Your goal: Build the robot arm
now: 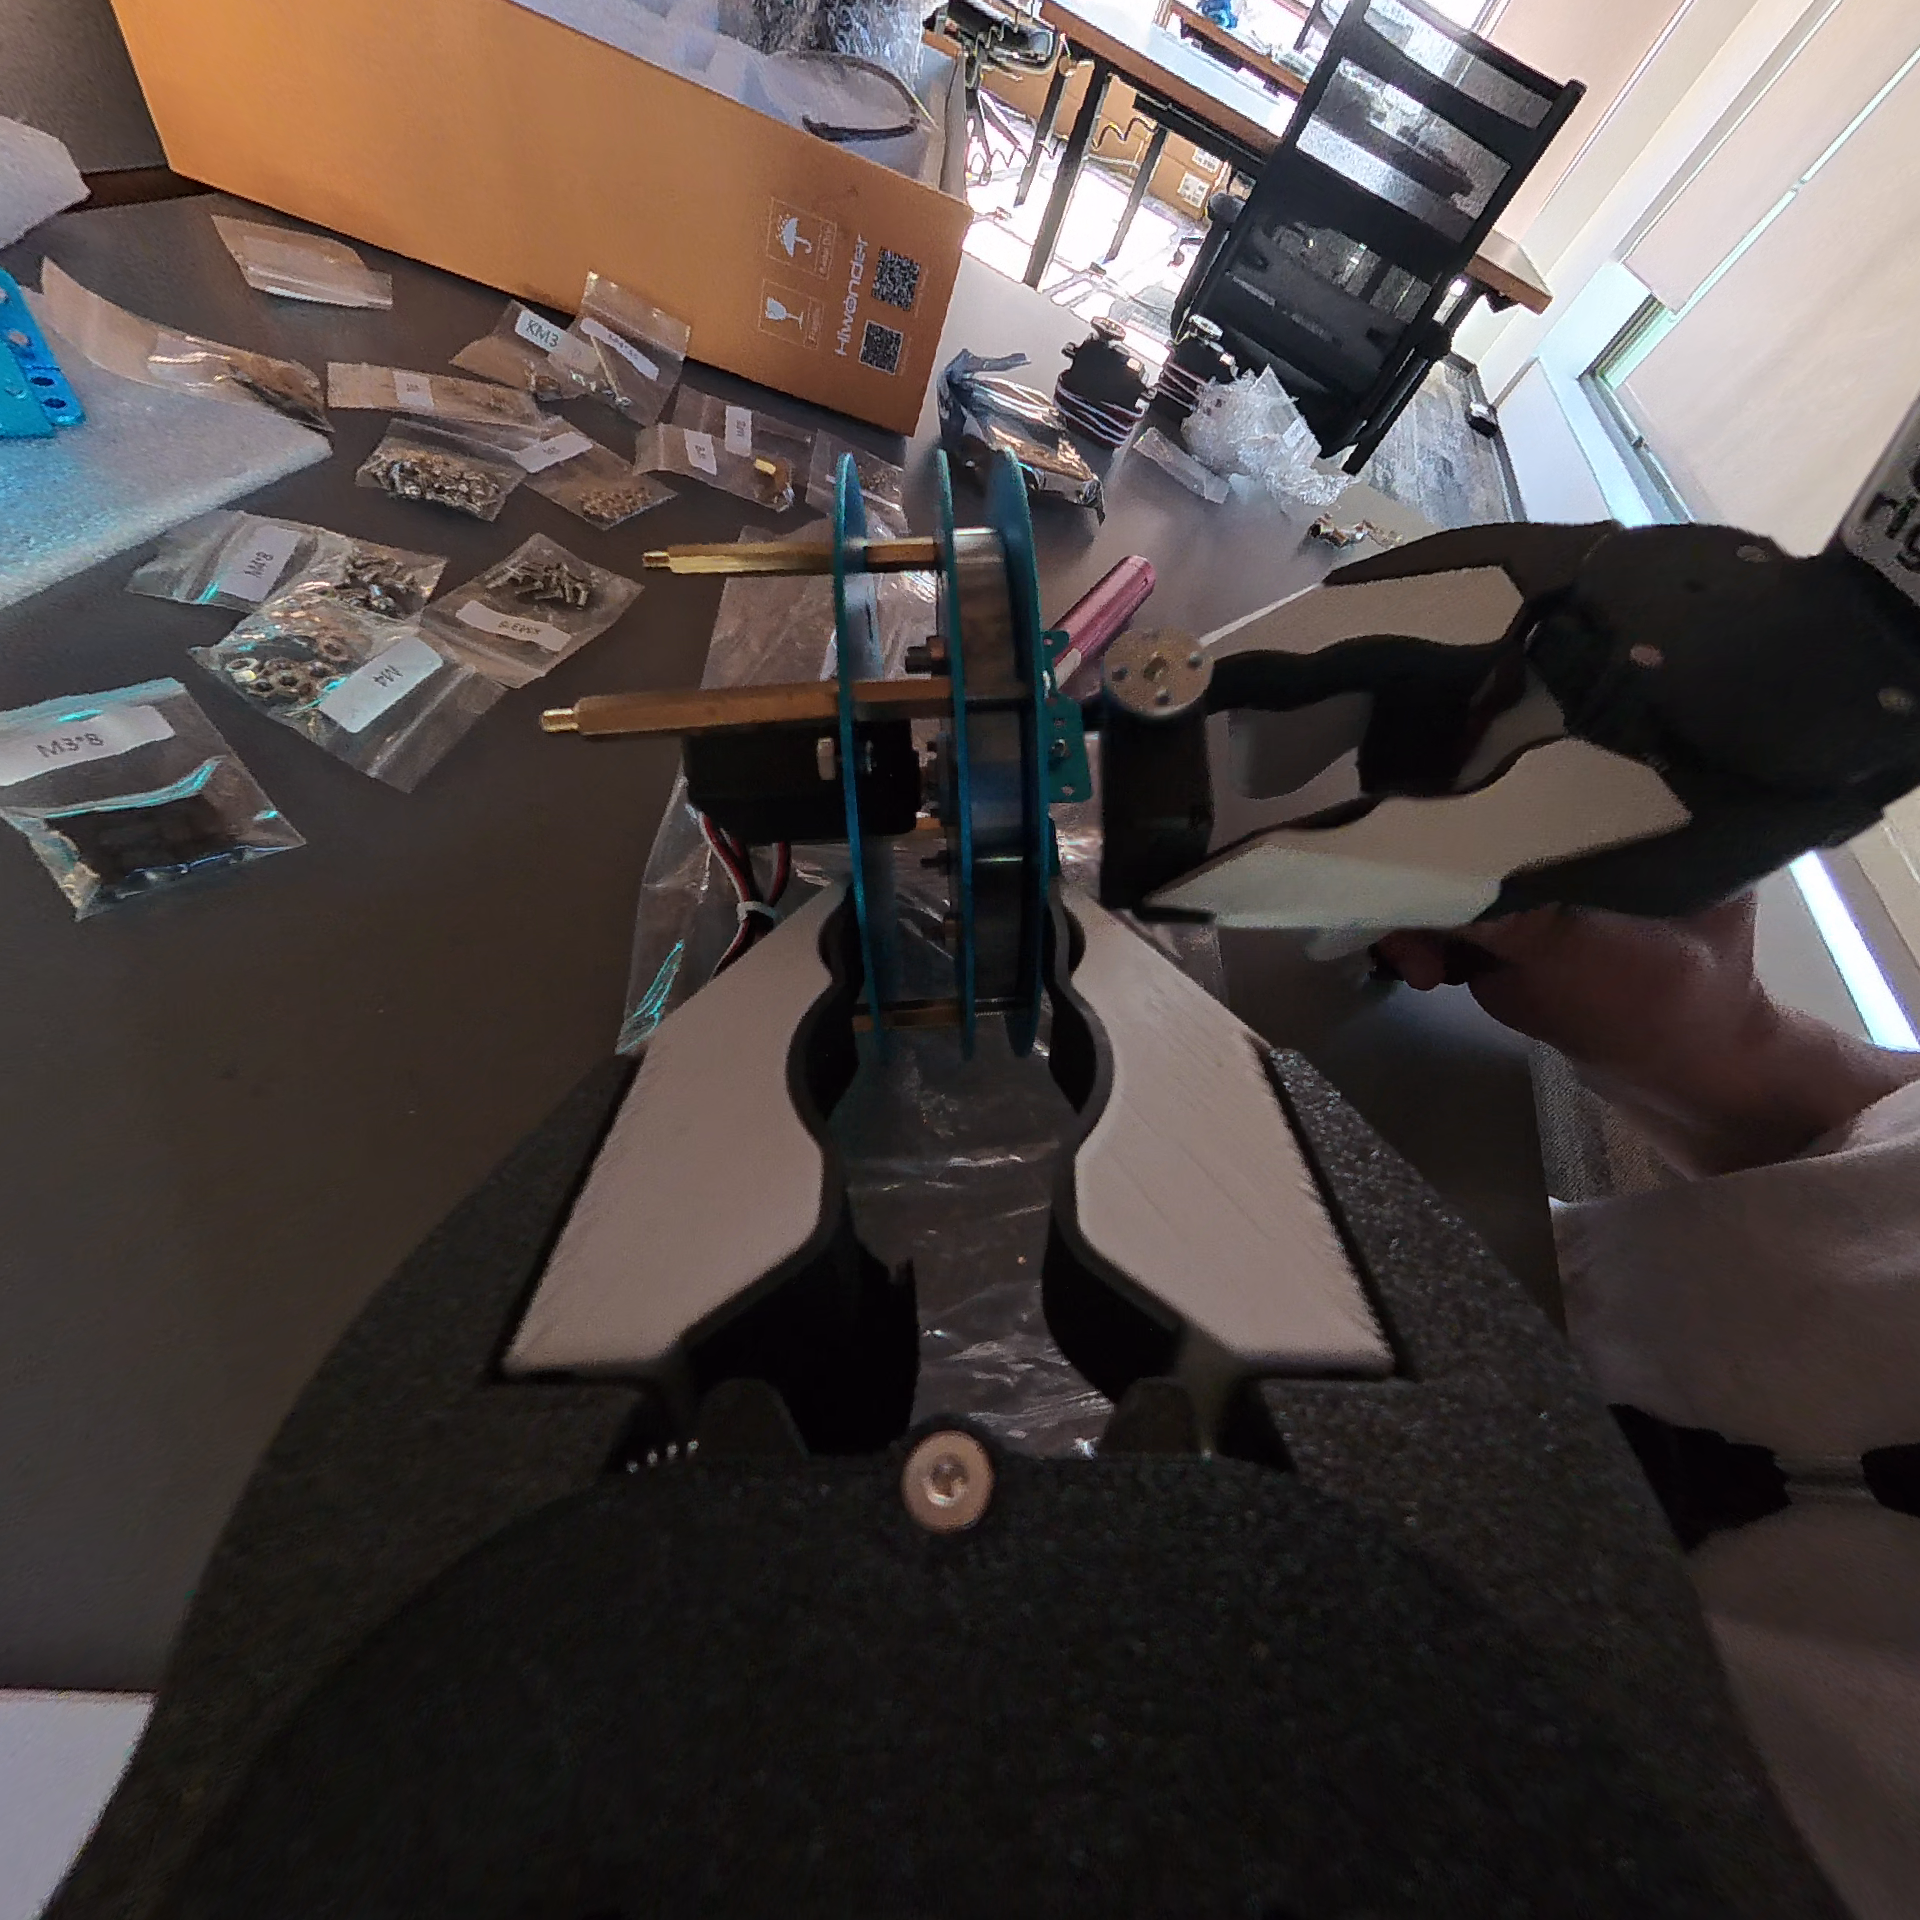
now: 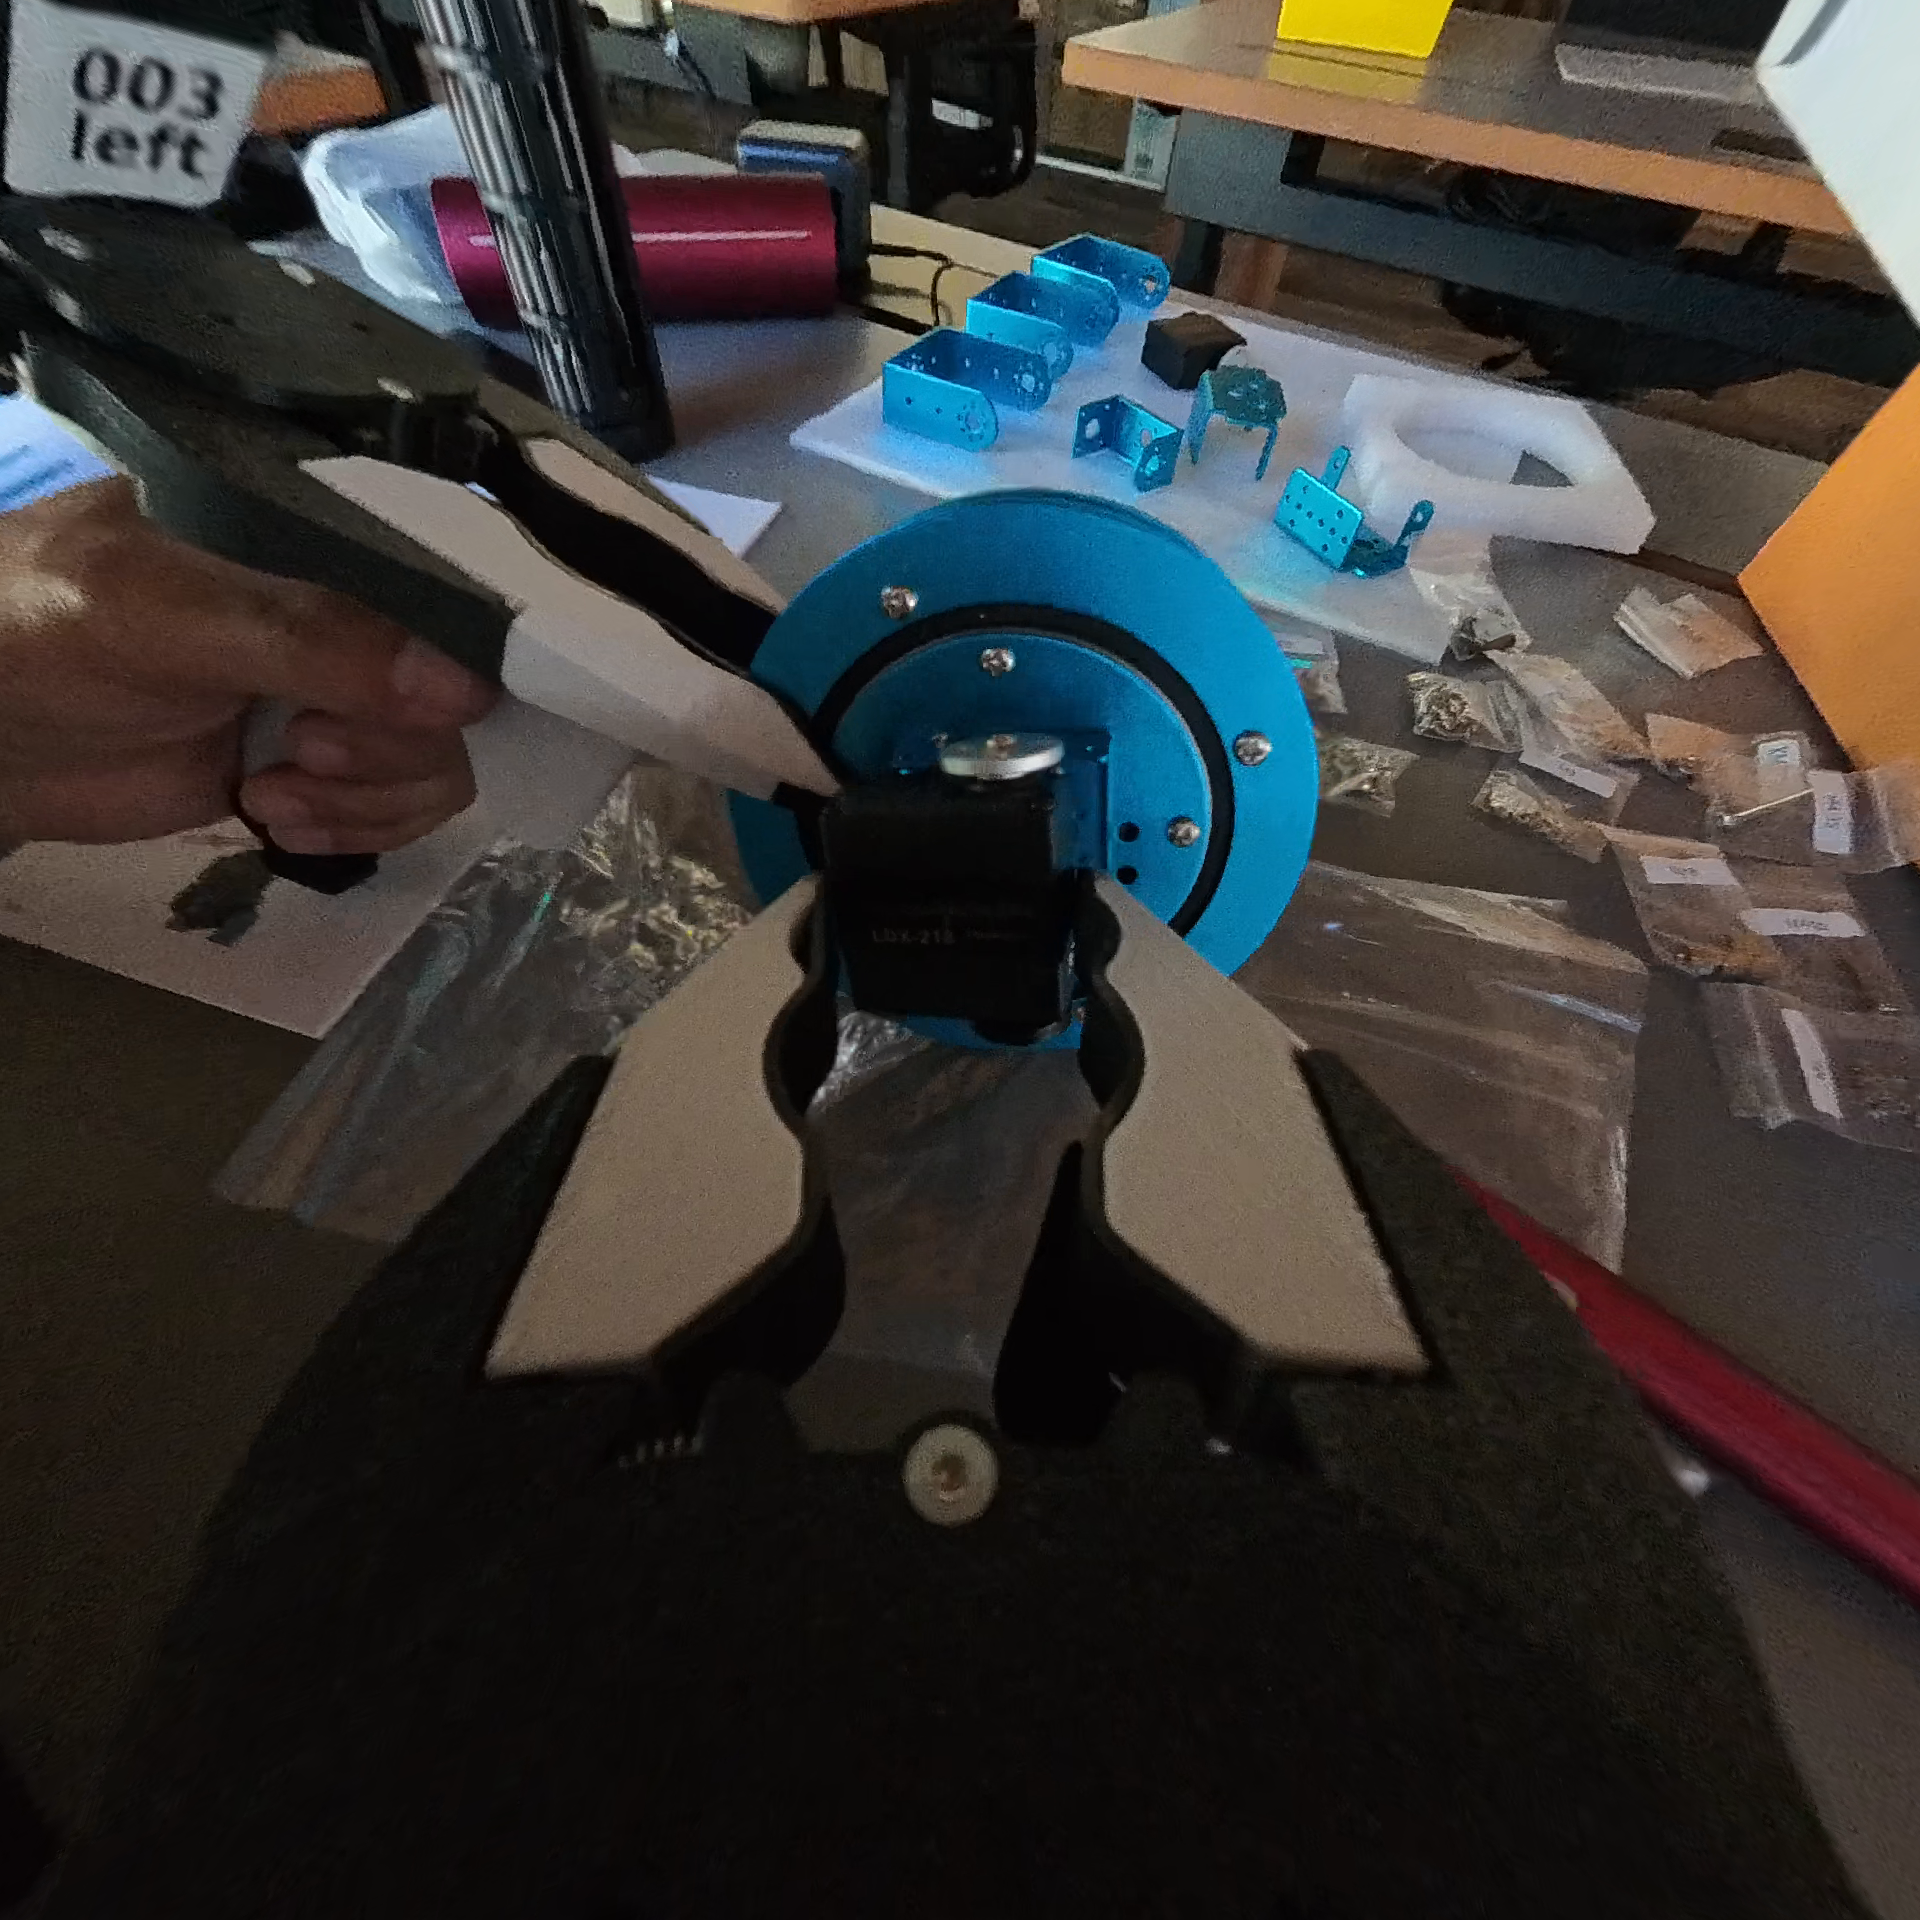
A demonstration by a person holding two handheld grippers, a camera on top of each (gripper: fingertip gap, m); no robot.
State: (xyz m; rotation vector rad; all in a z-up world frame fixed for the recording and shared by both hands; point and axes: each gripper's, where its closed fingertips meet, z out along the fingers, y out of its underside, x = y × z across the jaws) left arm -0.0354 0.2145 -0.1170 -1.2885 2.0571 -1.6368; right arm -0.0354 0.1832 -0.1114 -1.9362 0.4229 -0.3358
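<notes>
Left tool [image 1: 951, 935], in the left wrist view, is closed on the lower rim of the stack of round blue metal plates [image 1: 940, 727], a finger on each outer face. The stack stands on edge above a crinkled clear plastic bag [image 1: 935, 1164] on the dark worktop [image 1: 260, 1143]. Brass hexagonal standoffs [image 1: 717, 717] stick out from the stack's left face. Just right of the stack, the right tool [image 1: 1179, 784] clamps a black box-shaped servo with a silver hub [image 1: 1153, 821]. Whether the servo touches the stack's small blue bracket cannot be told. Small clear bags of screws [image 1: 416, 675] lie well left of the stack, and an orange cardboard box [image 1: 571, 156] stands behind them.

In the right wrist view, the right tool [image 2: 956, 904] grips the servo [image 2: 945, 925] by its two sides, held against the middle of the stack's round face [image 2: 1039, 603]. At the stack's left rim sits the left tool [image 2: 790, 696], held by a hand [image 2: 260, 707]. Beyond the stack, blue bent metal brackets [image 2: 966, 390] rest on a white foam sheet [image 2: 1496, 499].
</notes>
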